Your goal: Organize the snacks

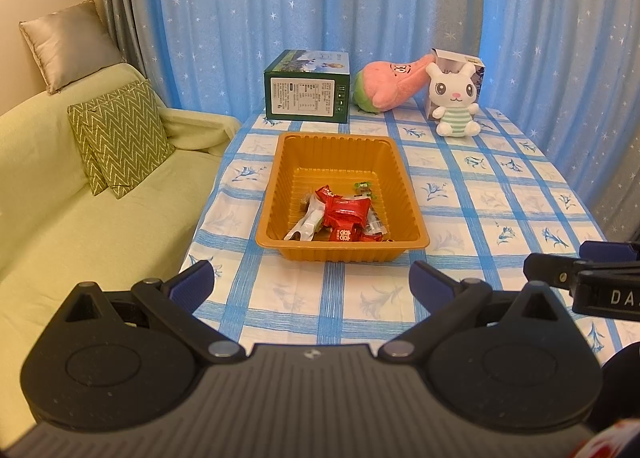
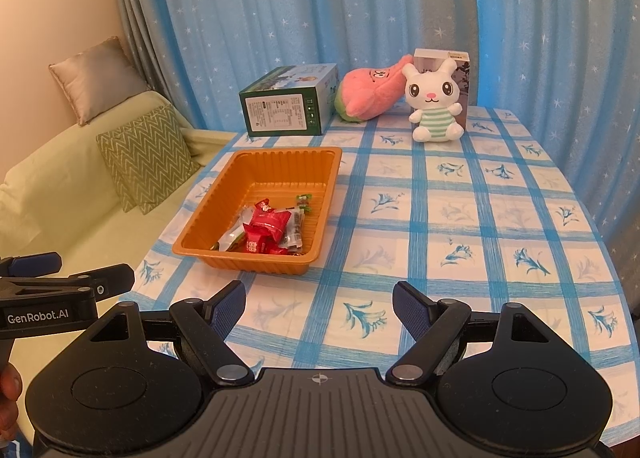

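An orange plastic tray sits on the blue checked tablecloth. Inside it lie several wrapped snacks, mostly red packets with a white one and a small green one. My left gripper is open and empty, hovering over the table's near edge just in front of the tray. My right gripper is open and empty, near the front edge and to the right of the tray. Each gripper shows at the side of the other's view.
At the back of the table stand a green box, a pink plush, a white bunny plush and a small carton. A green sofa with cushions is left.
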`<act>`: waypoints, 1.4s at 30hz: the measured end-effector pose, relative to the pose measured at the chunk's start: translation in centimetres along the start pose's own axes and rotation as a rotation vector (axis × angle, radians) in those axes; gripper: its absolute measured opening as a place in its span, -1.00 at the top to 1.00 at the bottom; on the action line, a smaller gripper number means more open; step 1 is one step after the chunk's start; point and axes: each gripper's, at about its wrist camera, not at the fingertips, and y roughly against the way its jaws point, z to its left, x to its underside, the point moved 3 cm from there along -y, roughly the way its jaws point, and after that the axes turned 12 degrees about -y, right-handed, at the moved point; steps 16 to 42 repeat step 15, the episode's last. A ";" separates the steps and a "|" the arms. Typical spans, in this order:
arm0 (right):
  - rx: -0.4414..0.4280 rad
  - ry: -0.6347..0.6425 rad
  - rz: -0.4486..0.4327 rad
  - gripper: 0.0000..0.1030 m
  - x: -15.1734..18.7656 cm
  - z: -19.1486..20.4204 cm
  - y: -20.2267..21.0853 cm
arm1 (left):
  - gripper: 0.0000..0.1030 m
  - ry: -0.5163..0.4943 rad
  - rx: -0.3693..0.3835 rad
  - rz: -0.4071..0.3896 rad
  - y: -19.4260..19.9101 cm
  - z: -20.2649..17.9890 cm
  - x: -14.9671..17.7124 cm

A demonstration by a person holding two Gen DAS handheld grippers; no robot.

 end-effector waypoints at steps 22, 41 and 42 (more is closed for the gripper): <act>0.000 -0.001 -0.001 -0.56 0.0 0.0 0.0 | -1.00 0.003 0.015 -0.012 -0.1 -0.1 0.5; 0.000 -0.001 -0.001 -0.56 0.0 0.0 0.0 | -1.00 0.003 0.015 -0.012 -0.1 -0.1 0.5; 0.000 -0.001 -0.001 -0.56 0.0 0.0 0.0 | -1.00 0.003 0.015 -0.012 -0.1 -0.1 0.5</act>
